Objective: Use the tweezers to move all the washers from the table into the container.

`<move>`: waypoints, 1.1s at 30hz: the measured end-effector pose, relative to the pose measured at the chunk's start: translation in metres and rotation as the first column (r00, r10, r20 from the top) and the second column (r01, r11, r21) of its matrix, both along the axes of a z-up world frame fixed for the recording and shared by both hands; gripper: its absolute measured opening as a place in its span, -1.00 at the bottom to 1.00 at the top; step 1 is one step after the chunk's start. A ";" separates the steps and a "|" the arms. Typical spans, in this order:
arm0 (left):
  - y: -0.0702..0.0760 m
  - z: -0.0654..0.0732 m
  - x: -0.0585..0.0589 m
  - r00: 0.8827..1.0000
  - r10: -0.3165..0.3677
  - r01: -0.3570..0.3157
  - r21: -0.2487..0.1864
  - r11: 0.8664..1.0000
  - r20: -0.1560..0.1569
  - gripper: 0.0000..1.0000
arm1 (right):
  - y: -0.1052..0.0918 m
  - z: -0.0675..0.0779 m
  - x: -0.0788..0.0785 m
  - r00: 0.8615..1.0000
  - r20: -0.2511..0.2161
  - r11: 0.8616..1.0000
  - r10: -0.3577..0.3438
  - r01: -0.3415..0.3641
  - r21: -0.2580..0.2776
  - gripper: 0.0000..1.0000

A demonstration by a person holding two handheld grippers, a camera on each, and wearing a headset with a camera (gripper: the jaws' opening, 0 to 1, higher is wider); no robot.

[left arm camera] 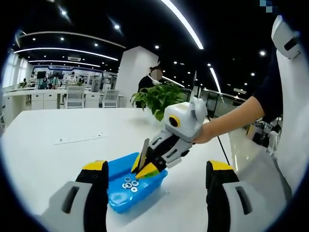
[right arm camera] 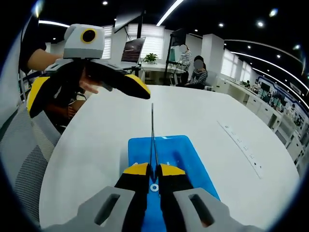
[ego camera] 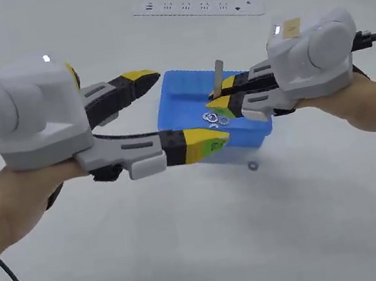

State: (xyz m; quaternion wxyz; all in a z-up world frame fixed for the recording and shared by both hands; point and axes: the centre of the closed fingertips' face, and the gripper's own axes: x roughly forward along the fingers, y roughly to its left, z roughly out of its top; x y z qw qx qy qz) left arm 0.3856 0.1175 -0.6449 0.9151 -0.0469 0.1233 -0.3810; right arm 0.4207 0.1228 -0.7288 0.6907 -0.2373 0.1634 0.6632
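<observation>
Right claw (right arm camera: 153,170) pinches tweezers (right arm camera: 152,129) above container (right arm camera: 186,154) — their tips hidden behind it.

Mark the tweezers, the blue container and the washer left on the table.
tweezers (ego camera: 219,76): head view, upper shaft.
blue container (ego camera: 182,104): head view, bare left end.
washer on the table (ego camera: 252,166): head view, its small ring.

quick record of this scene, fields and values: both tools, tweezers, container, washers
left tool: open, jaws wide apart, close by the container
right tool: shut on the tweezers, over the container
container: blue, on the white table
washers in container: several
washer on table: one, just outside the container's near side
</observation>
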 end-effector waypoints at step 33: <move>-0.031 0.011 0.005 0.964 -0.267 0.266 0.076 0.961 0.003 -0.73 | 0.007 0.020 -0.025 0.992 0.061 0.993 0.114 -0.115 0.020 -0.84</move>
